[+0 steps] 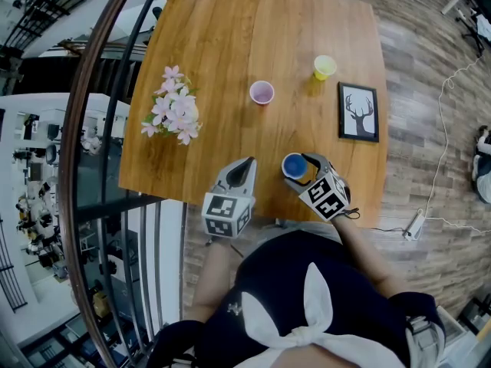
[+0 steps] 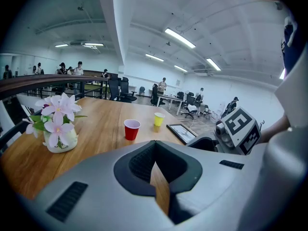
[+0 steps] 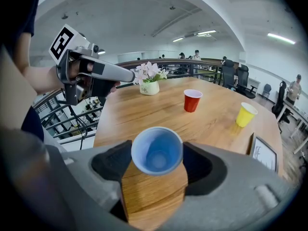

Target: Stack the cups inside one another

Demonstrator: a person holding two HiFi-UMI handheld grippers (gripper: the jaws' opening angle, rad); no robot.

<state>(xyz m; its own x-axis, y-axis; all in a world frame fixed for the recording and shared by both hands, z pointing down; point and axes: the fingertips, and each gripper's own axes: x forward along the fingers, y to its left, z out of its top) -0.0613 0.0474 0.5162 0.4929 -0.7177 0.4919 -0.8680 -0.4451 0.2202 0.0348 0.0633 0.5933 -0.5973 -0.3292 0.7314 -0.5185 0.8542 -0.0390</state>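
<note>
Head view: we are seeing a wooden table (image 1: pixel 215 44) by a railing (image 1: pixel 98 129).
Blue cup (image 3: pixel 157 150): standing upright.
Right gripper (image 3: pixel 157 154): pinching it.
Left gripper (image 2: pixel 154 144): jaws pressing together.

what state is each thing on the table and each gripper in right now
blue cup: upright, empty, gripped at its sides
red cup: upright, empty, standing free
yellow cup: upright, standing free
flower vase: upright, holding pink flowers
picture frame: lying flat, picture side up
left gripper: shut, nothing in it
right gripper: shut on the blue cup
</note>
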